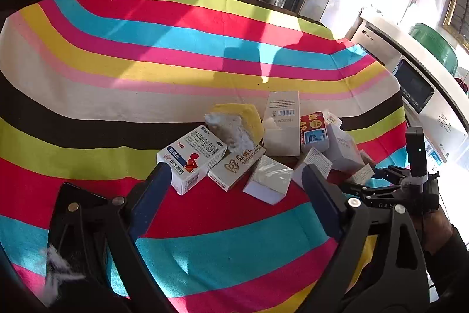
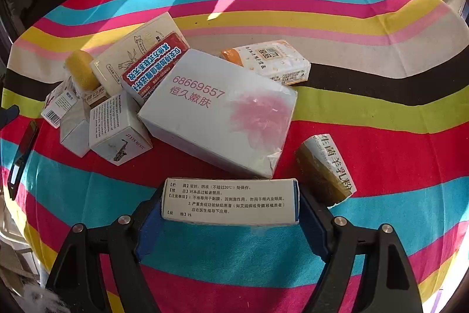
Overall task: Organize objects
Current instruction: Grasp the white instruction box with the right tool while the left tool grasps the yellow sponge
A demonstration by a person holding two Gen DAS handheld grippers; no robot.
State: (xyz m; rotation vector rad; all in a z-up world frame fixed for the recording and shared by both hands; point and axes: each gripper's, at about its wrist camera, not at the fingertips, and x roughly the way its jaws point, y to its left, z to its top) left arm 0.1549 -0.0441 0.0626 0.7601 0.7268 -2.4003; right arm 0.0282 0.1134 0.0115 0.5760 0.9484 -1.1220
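A pile of small cartons lies on the striped tablecloth (image 1: pixel 117 49). In the left wrist view my left gripper (image 1: pixel 236 175) is open and empty, just short of a white-and-blue medicine box (image 1: pixel 192 159), a dental box (image 1: pixel 236 169) and a wrapped white box (image 1: pixel 268 179). A yellow sponge (image 1: pixel 243 115) lies behind them. In the right wrist view my right gripper (image 2: pixel 230 203) is shut on a white medicine box (image 2: pixel 230 201) held above the cloth. Ahead lies a large white box with pink print (image 2: pixel 218 110).
A tissue pack (image 2: pixel 269 60), a red-and-blue box (image 2: pixel 154 65), a saxophone-print box (image 2: pixel 118 128) and a goat-milk-powder box (image 2: pixel 326 166) lie around the pile. A white appliance (image 1: pixel 410 63) stands beyond the table's right edge. The right gripper also shows in the left wrist view (image 1: pixel 390 181).
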